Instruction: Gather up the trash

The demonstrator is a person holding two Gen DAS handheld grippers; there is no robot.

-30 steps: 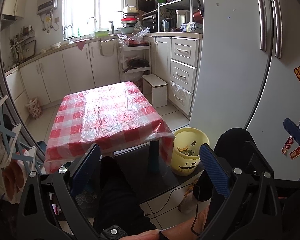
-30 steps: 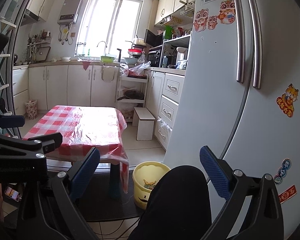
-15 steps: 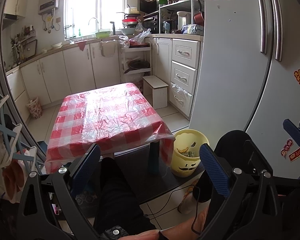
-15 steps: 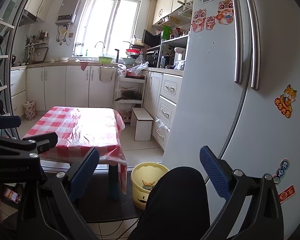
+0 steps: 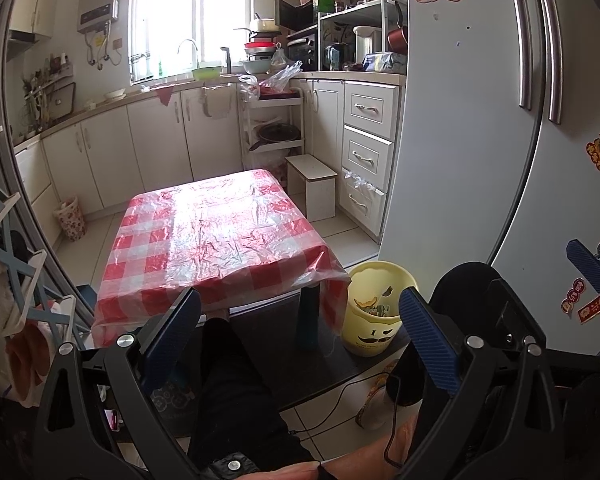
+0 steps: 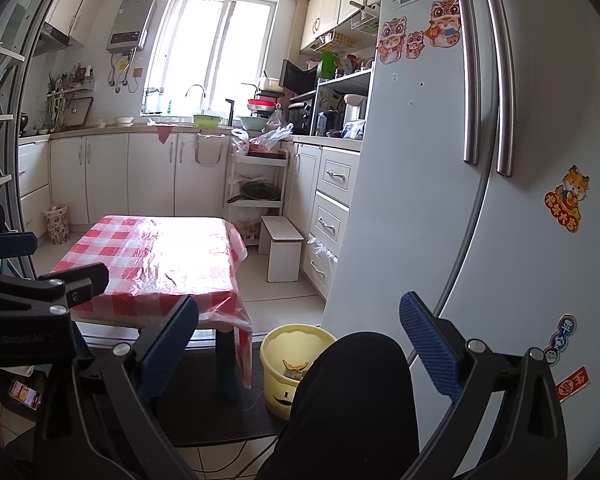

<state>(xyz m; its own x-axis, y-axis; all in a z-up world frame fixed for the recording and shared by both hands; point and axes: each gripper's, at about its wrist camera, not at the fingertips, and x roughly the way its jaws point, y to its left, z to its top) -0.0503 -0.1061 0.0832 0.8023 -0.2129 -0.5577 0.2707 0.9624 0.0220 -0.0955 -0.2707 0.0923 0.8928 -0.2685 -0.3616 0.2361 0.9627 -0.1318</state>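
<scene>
A yellow trash bucket [image 5: 376, 308] with a moustache print stands on the floor at the right front corner of a low table [image 5: 216, 232] covered in red-check plastic; scraps lie inside it. It also shows in the right wrist view [image 6: 288, 360]. The tabletop [image 6: 156, 256] carries nothing I can make out. My left gripper [image 5: 300, 332] is open and empty, held above the person's knees short of the table. My right gripper [image 6: 300, 336] is open and empty, right of the left one.
A large fridge [image 5: 500, 120] fills the right side. A white step stool [image 5: 314, 188], a shelf cart [image 5: 274, 128] and cabinets stand behind the table. A cable [image 5: 340, 404] lies on the floor near the feet. A small patterned bin [image 5: 70, 220] stands far left.
Both views have drifted slightly; the table and bucket shift a little in frame. Both grippers stay open and empty.
</scene>
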